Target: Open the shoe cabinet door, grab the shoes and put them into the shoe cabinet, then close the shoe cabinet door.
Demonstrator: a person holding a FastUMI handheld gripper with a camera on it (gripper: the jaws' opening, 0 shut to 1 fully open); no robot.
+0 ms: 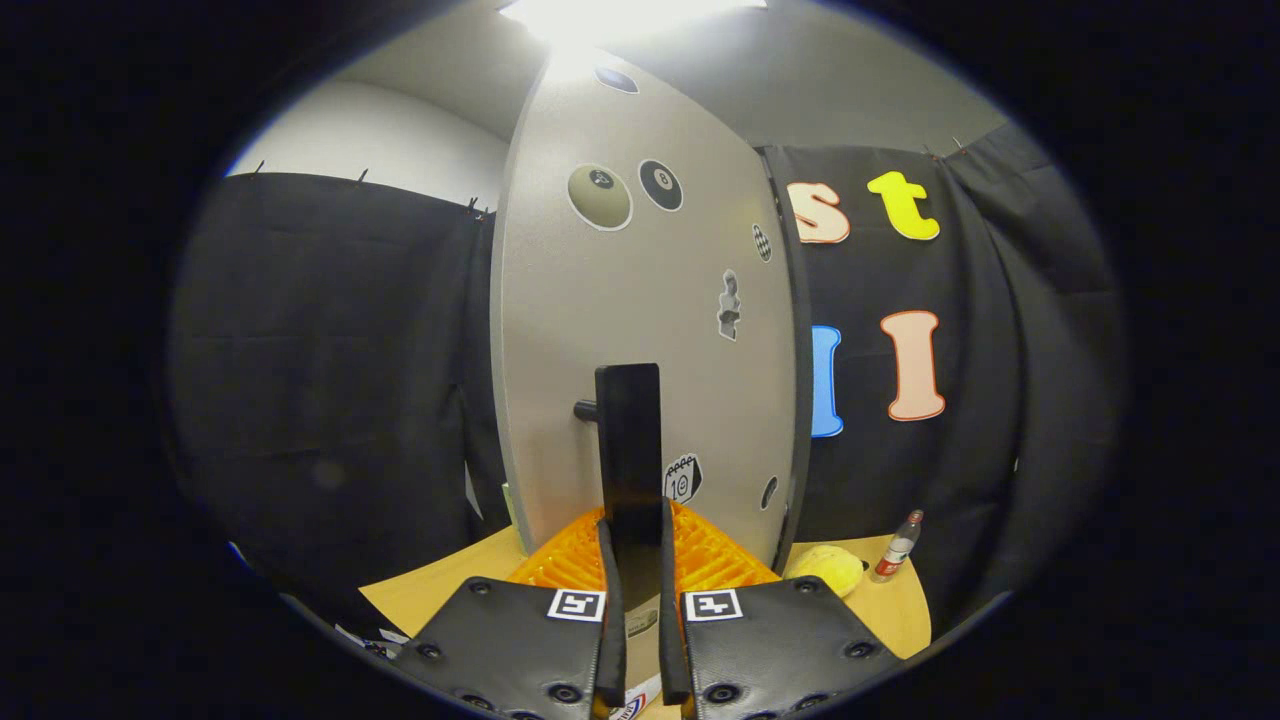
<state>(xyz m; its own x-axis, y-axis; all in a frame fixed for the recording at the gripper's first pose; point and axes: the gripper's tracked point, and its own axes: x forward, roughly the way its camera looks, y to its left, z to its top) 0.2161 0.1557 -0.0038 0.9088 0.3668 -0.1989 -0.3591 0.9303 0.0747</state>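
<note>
Gripper (640, 560) fingers are closed on the tall black handle (628, 450) of the shoe cabinet door (640, 320); both fingers press its lower end, one on each side. Handle stands off the door on a short black peg to its left.

Door is a pale grey panel, upright, seen close and at an angle, carrying several stickers. Whether it is partly swung open or fully shut I cannot tell from here. Cabinet interior is hidden.

Step in hand, as I judge it: working the door by its handle, either opening or closing. Shoes are nowhere to be made out, so which of the two stays uncertain. Next move calls for a steady arc about the door's hinge edge, grip kept firm so the handle does not slip out.

Count on the wooden table (440, 590):
- one orange ribbed mat (560, 565), at the door's foot, just beyond the fingers
- one yellow soft object (828, 570), near the table's right edge
- one small bottle (898, 548), upright, just beside the yellow object
- one handle, one door
</note>
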